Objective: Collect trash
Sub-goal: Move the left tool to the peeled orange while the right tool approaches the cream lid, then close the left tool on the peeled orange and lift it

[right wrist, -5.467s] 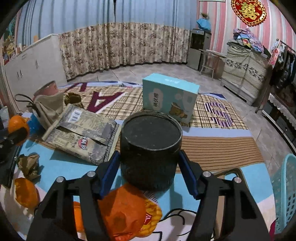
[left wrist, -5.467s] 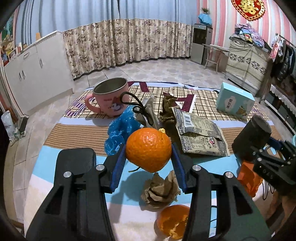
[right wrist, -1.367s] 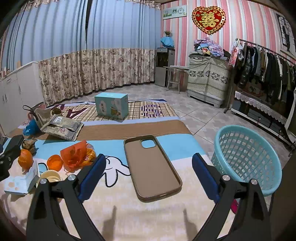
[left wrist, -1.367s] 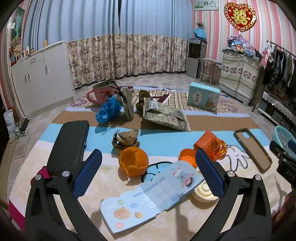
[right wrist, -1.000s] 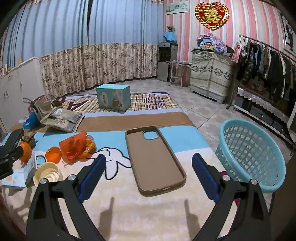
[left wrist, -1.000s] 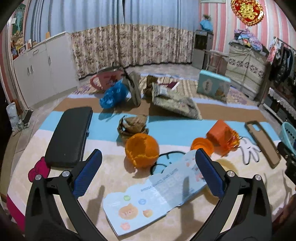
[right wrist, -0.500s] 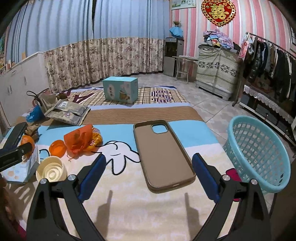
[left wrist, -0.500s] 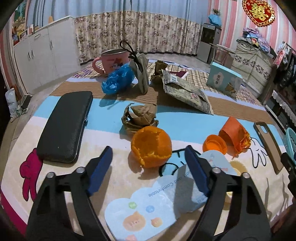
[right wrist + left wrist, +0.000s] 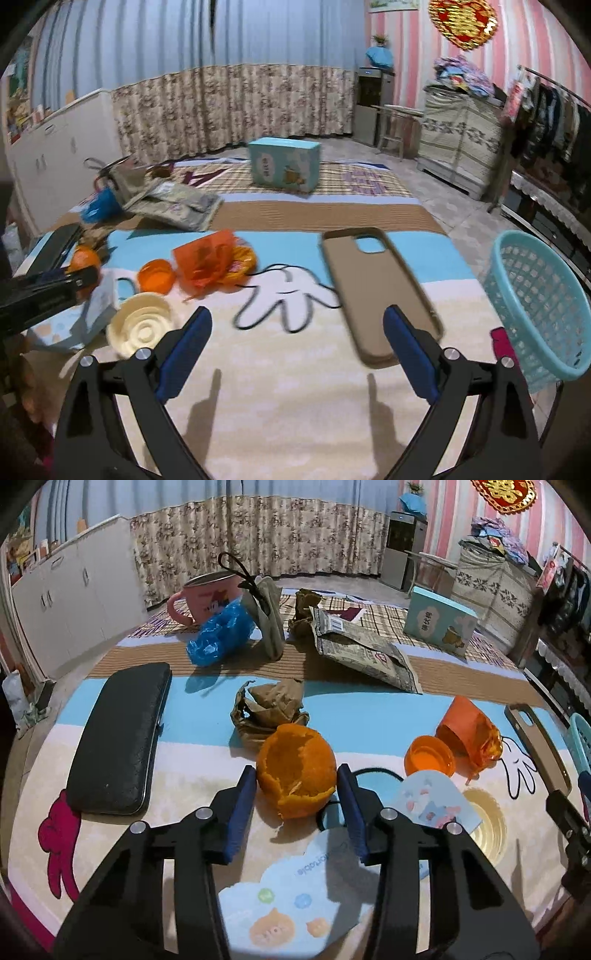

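Note:
A hollow orange peel [image 9: 295, 753] sits on the cartoon mat, right between the blue pads of my left gripper [image 9: 296, 777]. The jaws are closing and both pads touch the peel's sides. Crumpled brown paper [image 9: 267, 709] lies just behind it. An orange plastic bag [image 9: 467, 734] and an orange cap [image 9: 428, 755] lie to the right. My right gripper [image 9: 297, 321] hangs open over bare mat with nothing between its fingers. The turquoise basket [image 9: 535, 302] stands off the mat's right edge. In the right wrist view the peel [image 9: 84, 258] shows at far left.
A black case [image 9: 118, 731] lies left of the peel, a children's booklet [image 9: 295, 897] under my left gripper. A brown phone case [image 9: 376, 288] and a cream lid [image 9: 142, 328] flank my right gripper. Pink mug [image 9: 201, 598], blue bag [image 9: 218, 635], snack packet [image 9: 362, 653] and blue box [image 9: 282, 168] sit further back.
My left gripper moved forward to the orange peel and its jaws narrowed from wide open until the pads reached it. The right gripper shifted slightly, still open.

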Available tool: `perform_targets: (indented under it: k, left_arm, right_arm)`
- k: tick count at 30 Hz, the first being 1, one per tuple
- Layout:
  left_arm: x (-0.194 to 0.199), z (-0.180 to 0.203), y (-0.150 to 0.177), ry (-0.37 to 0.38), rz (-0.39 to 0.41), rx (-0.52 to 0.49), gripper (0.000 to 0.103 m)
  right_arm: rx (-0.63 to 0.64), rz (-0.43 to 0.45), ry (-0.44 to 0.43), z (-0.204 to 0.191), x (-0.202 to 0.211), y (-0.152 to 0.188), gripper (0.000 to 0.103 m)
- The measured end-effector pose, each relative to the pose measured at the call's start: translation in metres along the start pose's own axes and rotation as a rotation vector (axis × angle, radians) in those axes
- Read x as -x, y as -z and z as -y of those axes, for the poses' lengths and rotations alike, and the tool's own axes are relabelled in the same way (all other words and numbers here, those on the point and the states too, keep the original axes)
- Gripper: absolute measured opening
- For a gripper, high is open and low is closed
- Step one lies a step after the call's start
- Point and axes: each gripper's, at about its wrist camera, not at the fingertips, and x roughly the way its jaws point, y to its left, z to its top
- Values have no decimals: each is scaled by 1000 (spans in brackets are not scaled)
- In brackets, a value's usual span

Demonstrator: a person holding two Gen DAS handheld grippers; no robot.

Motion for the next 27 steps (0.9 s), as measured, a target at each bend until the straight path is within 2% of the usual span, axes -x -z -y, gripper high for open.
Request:
perform_targets:
  k: [5,8,12,15,22,26,27]
  left_arm:
    - [12,-8,-1,20,25,23,40]
    - [24,-14,-3,-4,60,29,40]
    - [35,-25,-6,2,92,60,40]
    - [38,-28,-7,-25,110,44,40]
    - [51,-29,-9,-55,168,15,39]
    - [48,-28,-10,-44,157,12,37]
    - [47,-29,-10,-38,151,14,35]
  right_arm:
    - [59,-15,-9,-17,-3,-3,92]
    - [81,-31,-4,-25,-6,-4,92]
    - [99,-65,-23,-35,-12,-5,92]
    - [82,-91,-51,-37,-17,-4,90]
    - [103,-167,-120,-48,-30,0,59]
    - [99,-197,-146,-52,-33,2,45]
    - [87,-205,-165,-53,-34,2,38]
